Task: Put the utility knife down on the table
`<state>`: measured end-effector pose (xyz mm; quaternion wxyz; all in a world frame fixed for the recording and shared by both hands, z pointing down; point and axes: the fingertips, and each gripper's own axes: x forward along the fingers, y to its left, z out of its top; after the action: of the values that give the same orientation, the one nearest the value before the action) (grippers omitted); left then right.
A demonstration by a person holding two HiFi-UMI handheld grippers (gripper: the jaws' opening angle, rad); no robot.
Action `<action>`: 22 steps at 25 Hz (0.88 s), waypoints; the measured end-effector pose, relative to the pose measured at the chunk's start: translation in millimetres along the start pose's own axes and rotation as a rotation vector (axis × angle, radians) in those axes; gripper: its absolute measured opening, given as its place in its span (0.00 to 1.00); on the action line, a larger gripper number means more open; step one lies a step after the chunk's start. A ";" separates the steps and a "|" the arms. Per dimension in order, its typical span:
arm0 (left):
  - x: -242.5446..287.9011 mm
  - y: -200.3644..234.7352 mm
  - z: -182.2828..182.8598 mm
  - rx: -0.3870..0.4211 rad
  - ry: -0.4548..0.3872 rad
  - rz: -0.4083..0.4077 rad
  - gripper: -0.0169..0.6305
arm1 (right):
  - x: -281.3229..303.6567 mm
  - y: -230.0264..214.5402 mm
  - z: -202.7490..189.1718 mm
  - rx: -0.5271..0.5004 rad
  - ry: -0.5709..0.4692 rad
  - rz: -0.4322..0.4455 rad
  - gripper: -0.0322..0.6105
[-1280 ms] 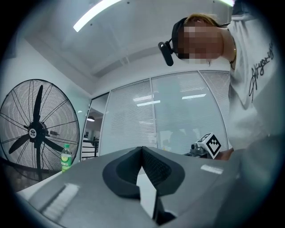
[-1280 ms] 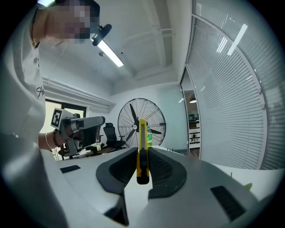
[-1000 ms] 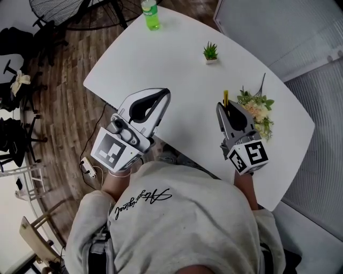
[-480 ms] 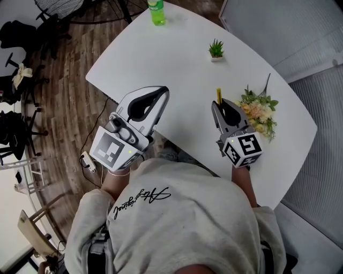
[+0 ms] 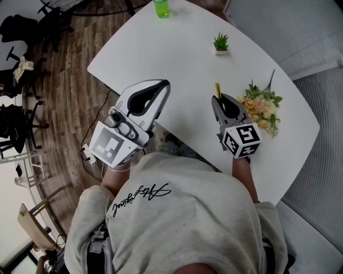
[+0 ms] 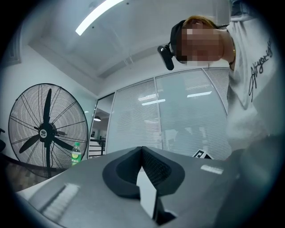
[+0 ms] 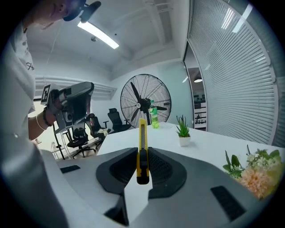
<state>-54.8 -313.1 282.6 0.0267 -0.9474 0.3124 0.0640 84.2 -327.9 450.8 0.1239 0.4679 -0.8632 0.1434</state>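
The yellow utility knife (image 7: 142, 147) stands upright between the jaws of my right gripper (image 7: 142, 152), which is shut on it. In the head view its yellow tip (image 5: 218, 89) sticks out past the right gripper (image 5: 218, 99), held above the white table (image 5: 177, 53) near the flowers. My left gripper (image 5: 161, 86) hovers at the table's near edge. Its jaws are shut with nothing between them, as the left gripper view (image 6: 142, 149) shows.
A bunch of flowers (image 5: 261, 109) lies just right of the right gripper. A small potted plant (image 5: 221, 43) and a green bottle (image 5: 161, 6) stand farther back on the table. A floor fan (image 7: 145, 103) and office chairs (image 7: 95, 124) are beyond the table.
The right gripper with the knife has shifted a little to the left, away from the flowers. The left gripper has barely moved. The head view has drifted slightly.
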 end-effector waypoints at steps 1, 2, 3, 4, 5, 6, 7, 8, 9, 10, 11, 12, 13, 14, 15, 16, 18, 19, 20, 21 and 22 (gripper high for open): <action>-0.2 0.1 -0.1 0.001 0.000 0.002 0.02 | 1.5 -0.3 -2.7 0.000 0.007 0.001 0.16; -0.8 0.3 -0.6 0.001 0.001 0.005 0.02 | 3.0 -0.4 -5.5 0.001 0.014 0.002 0.16; -1.4 0.3 -1.1 0.000 0.003 0.007 0.02 | 4.3 -0.2 -8.3 0.001 0.022 0.003 0.16; -1.9 0.0 -1.5 0.000 0.004 0.009 0.02 | 5.5 0.2 -10.9 0.001 0.031 0.005 0.16; -2.2 -0.4 -1.8 0.000 0.006 0.010 0.02 | 6.5 0.8 -13.2 0.000 0.040 0.007 0.16; -2.3 -1.0 -2.1 -0.001 0.009 0.011 0.02 | 7.1 1.4 -15.2 -0.001 0.049 0.008 0.16; -2.1 -1.5 -2.7 -0.002 0.014 0.012 0.02 | 7.6 2.1 -17.1 -0.003 0.057 0.009 0.16; -1.6 -1.9 -3.9 -0.003 0.020 0.013 0.02 | 7.9 2.6 -18.8 -0.004 0.065 0.009 0.16; -1.1 -2.1 -6.1 -0.005 0.031 0.014 0.02 | 8.1 3.0 -20.4 -0.005 0.071 0.009 0.16; -0.9 -2.3 -9.3 -0.007 0.046 0.016 0.02 | 8.1 3.3 -21.8 -0.005 0.076 0.010 0.16; -0.9 -2.2 -13.0 -0.010 0.067 0.018 0.02 | 8.1 3.7 -23.0 -0.006 0.081 0.009 0.16; -0.9 -2.0 -16.0 -0.013 0.089 0.021 0.02 | 8.1 4.2 -24.0 -0.009 0.087 0.009 0.16; -0.9 -1.6 -18.4 -0.016 0.111 0.023 0.02 | 8.1 4.7 -25.0 -0.012 0.092 0.009 0.16; -1.1 -1.2 -21.0 -0.016 0.130 0.025 0.02 | 8.2 4.8 -26.2 -0.015 0.098 0.009 0.16; -1.3 -0.7 -24.1 -0.018 0.147 0.027 0.02 | 8.5 4.4 -27.7 -0.018 0.105 0.009 0.16; -1.1 -0.1 -26.5 -0.021 0.158 0.029 0.02 | 9.1 3.7 -29.6 -0.020 0.113 0.010 0.16; -0.2 0.8 -29.5 -0.028 0.171 0.032 0.02 | 10.7 2.0 -33.4 -0.024 0.133 0.012 0.16; 0.0 0.8 -30.8 -0.030 0.176 0.031 0.02 | 11.7 1.4 -35.2 -0.026 0.144 0.013 0.16; 0.3 0.6 -31.4 -0.031 0.180 0.030 0.02 | 12.6 1.0 -36.9 -0.027 0.156 0.014 0.16; 0.7 0.3 -31.4 -0.031 0.183 0.029 0.02 | 13.5 0.6 -38.6 -0.030 0.168 0.015 0.16; 1.1 -0.3 -31.6 -0.032 0.185 0.026 0.02 | 14.4 0.1 -40.6 -0.032 0.180 0.016 0.16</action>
<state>-50.5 -316.4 313.8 -0.0181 -0.9454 0.3248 -0.0184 79.6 -324.2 493.5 0.2072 0.4444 -0.8544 0.1720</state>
